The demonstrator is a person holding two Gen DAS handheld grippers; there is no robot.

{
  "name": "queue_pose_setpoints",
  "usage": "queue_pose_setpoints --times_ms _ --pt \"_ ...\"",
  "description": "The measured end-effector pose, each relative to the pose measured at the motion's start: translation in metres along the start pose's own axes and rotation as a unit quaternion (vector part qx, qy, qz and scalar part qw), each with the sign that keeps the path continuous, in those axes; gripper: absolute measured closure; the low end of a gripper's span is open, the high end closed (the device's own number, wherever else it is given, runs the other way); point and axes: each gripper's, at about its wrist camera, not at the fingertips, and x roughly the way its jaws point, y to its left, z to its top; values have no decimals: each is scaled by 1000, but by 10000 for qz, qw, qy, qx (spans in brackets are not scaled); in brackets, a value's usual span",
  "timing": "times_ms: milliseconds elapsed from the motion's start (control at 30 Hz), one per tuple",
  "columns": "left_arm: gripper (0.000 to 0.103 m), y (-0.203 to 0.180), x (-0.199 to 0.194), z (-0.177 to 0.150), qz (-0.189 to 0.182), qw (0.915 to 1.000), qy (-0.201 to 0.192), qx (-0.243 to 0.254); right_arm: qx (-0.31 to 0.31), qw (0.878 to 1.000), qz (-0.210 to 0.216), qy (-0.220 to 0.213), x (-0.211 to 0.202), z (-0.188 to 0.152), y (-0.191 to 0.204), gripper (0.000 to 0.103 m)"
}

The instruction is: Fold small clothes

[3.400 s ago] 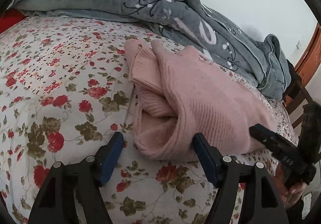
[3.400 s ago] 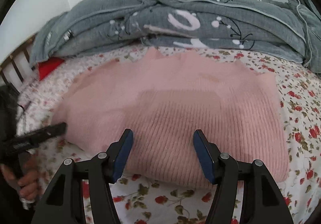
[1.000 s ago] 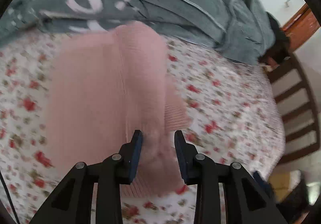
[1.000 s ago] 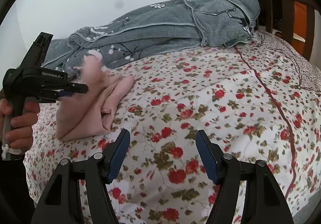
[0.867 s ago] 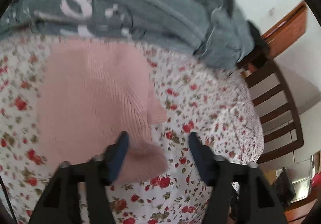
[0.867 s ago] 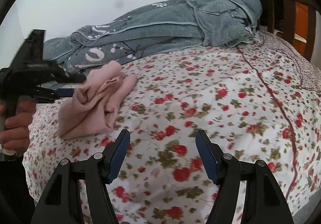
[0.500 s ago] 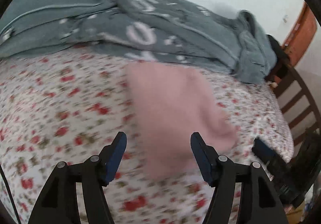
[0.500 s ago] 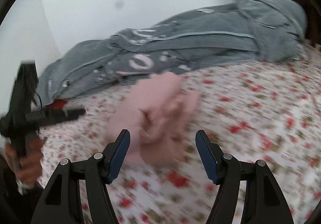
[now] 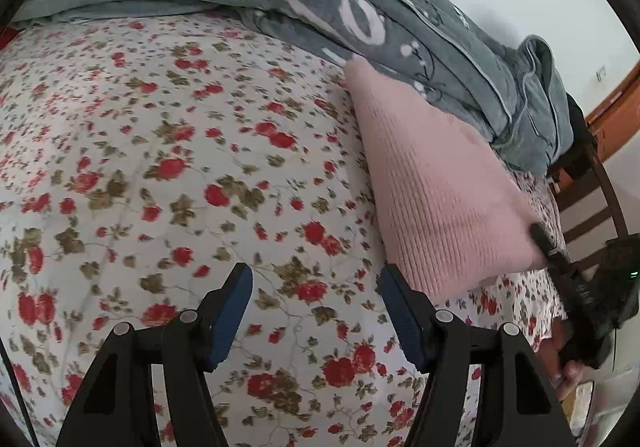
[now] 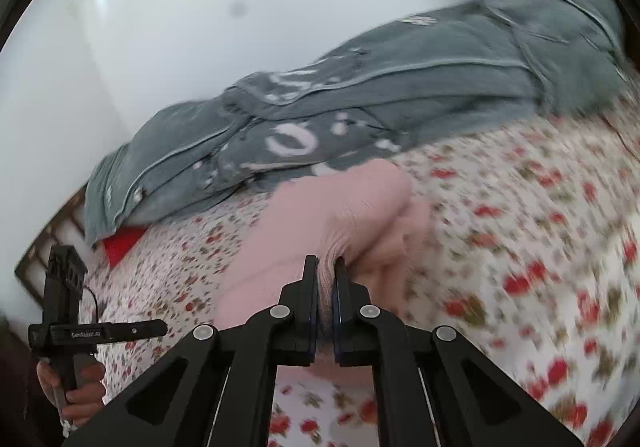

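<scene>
A folded pink knit sweater [image 9: 436, 183] lies on the floral bedsheet, right of centre in the left wrist view. My right gripper [image 10: 325, 267] is shut on the near edge of the sweater [image 10: 332, 207], with pink fabric pinched between its jaws. The right gripper also shows in the left wrist view [image 9: 556, 259] at the sweater's right corner. My left gripper [image 9: 316, 287] is open and empty over bare sheet, left of the sweater. The left gripper shows in the right wrist view [image 10: 152, 327] at far left, apart from the sweater.
A rumpled grey blanket [image 9: 360, 7] lies along the back of the bed against a white wall. The floral bedsheet [image 9: 160, 167] spreads to the left. A wooden chair back [image 9: 592, 207] stands at the right of the bed. A red item [image 10: 124, 243] shows under the blanket.
My left gripper let go of the sweater, opened and drew back to the left. My right gripper moved in and shut on the sweater's edge.
</scene>
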Motion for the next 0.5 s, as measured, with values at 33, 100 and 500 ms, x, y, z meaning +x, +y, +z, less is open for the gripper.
queue_pose_setpoints --times_ms 33,100,500 --pt "39 -4 2 0 -36 10000 -6 60 -9 9998 -100 190 11 -6 -4 98" --pt "39 -14 6 4 -32 9998 0 190 -2 9972 -323 677 38 -19 -13 97" --pt "39 -38 14 37 167 9980 -191 587 -499 9976 -366 297 19 44 -4 23"
